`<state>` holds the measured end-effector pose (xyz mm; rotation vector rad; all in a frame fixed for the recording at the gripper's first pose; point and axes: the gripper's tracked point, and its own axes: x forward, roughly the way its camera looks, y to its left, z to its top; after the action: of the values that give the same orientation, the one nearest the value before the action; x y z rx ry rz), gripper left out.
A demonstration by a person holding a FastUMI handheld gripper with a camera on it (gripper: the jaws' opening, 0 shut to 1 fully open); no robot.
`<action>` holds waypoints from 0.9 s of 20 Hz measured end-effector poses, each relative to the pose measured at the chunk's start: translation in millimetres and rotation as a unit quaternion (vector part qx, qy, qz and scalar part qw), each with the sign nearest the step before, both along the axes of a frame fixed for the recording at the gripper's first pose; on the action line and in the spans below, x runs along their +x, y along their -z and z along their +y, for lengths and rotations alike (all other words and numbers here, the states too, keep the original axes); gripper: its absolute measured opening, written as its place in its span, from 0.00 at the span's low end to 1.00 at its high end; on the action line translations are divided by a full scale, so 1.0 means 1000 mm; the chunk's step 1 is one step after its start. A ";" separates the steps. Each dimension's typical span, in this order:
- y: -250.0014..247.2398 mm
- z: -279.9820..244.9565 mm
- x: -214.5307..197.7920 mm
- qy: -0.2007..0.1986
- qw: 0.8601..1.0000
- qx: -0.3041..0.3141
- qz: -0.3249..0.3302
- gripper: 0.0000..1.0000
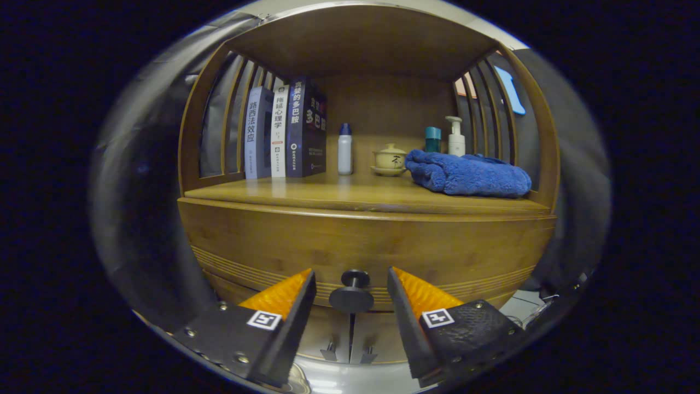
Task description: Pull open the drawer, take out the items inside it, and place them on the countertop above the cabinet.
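A wooden cabinet fills the scene, with its drawer front [361, 246] closed and flush under the countertop [350, 194]. A dark round knob [351, 295] sticks out from the drawer's lower middle. My gripper [351, 279] is open, with the knob sitting between its two fingertips and a gap on each side of it. The fingers [284, 295] touch nothing. What lies inside the drawer is hidden.
On the countertop stand three books [284, 131] at the left, a white bottle [345, 149], a small lidded cup [389, 160], a folded blue towel [467, 174], a teal container [432, 139] and a pump bottle [455, 137]. Slatted wooden sides and a top board enclose the shelf. Cabinet doors [350, 339] sit below the drawer.
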<state>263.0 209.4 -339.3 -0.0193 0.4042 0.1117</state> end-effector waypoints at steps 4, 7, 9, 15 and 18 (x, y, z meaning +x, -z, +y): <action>0.011 0.002 0.010 0.006 1.000 -0.016 0.000 0.53; 0.004 0.000 0.006 0.024 1.000 -0.016 -0.005 0.41; 0.004 -0.002 0.009 0.035 0.999 -0.001 -0.011 0.38; 0.006 0.000 0.002 0.033 0.999 0.011 0.017 0.24; 0.004 -0.002 -0.005 0.040 0.999 0.007 0.017 0.24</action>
<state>258.2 207.1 -343.1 0.0130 0.4380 0.0370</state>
